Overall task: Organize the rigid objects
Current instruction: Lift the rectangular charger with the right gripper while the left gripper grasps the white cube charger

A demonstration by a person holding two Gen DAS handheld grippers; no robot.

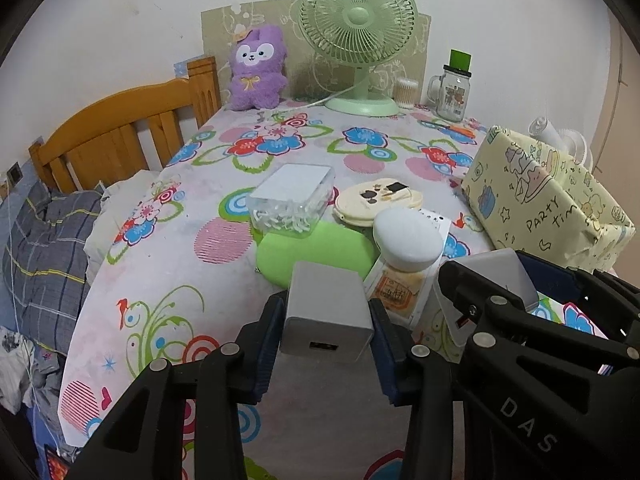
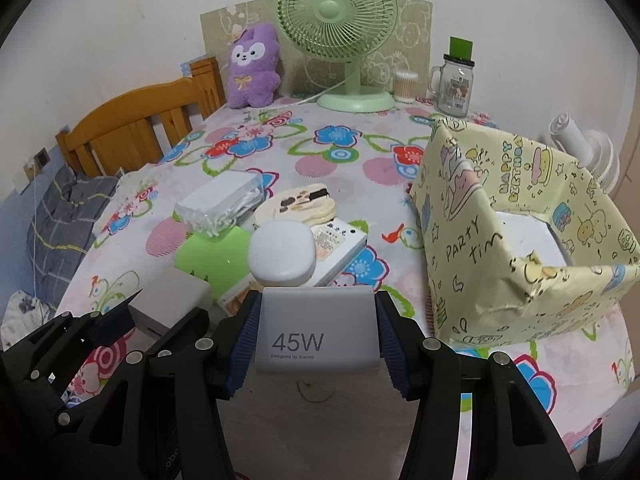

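My left gripper (image 1: 326, 309) is shut on a small white USB charger cube (image 1: 326, 332), its port facing the camera, just above the floral tablecloth (image 1: 180, 272). My right gripper (image 2: 318, 306) is shut on a wider white charger marked 45W (image 2: 316, 344). Each gripper shows in the other's view with its charger: the right gripper (image 1: 496, 280) and the left gripper (image 2: 160, 314). Ahead lie a green case (image 1: 316, 252), a white oval case (image 1: 408, 236), a clear box of white clips (image 1: 292, 196), a round cream compact (image 1: 378, 198) and a flat labelled box (image 2: 340, 244).
An open box wrapped in yellow party paper (image 2: 520, 240) stands at the right. A green fan (image 2: 336, 16), a purple plush (image 2: 250, 68), a glass jar (image 2: 454, 84) and a cotton swab tub (image 2: 405, 86) line the back. A wooden headboard (image 1: 120, 128) and bedding (image 1: 48, 240) are left.
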